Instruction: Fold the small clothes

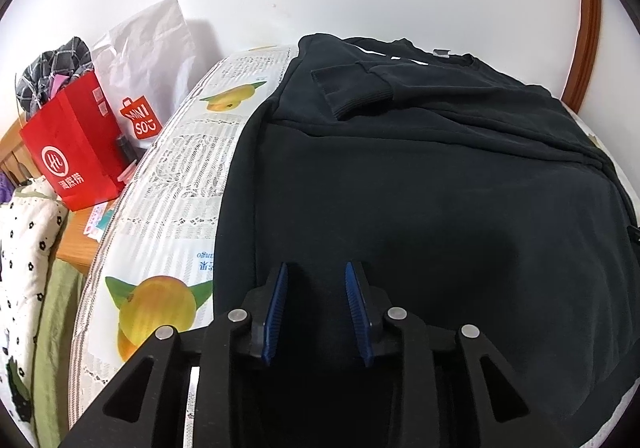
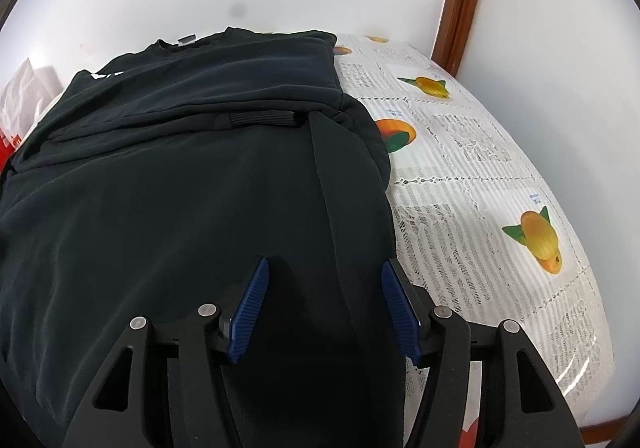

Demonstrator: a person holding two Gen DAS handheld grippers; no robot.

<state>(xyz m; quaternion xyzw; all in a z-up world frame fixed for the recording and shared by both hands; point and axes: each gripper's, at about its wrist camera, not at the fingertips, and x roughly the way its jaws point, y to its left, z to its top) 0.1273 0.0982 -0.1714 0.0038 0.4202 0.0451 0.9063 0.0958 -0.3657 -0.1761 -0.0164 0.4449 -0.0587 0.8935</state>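
The sweatshirt's [image 1: 420, 176] white chest lettering lies mostly hidden under folds.

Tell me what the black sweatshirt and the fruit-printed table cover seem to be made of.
Black sweatshirt: likely matte cotton knit, judging by soft folds and a ribbed cuff. Fruit-printed table cover: probably glossy plastic with a lace pattern; glare shows near its edge.

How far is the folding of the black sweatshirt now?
Done: both sleeves of the black sweatshirt are folded in across its chest. In hand: nothing; the left gripper and the right gripper stand open over the near hem. Left: probably folding the hem up toward the collar.
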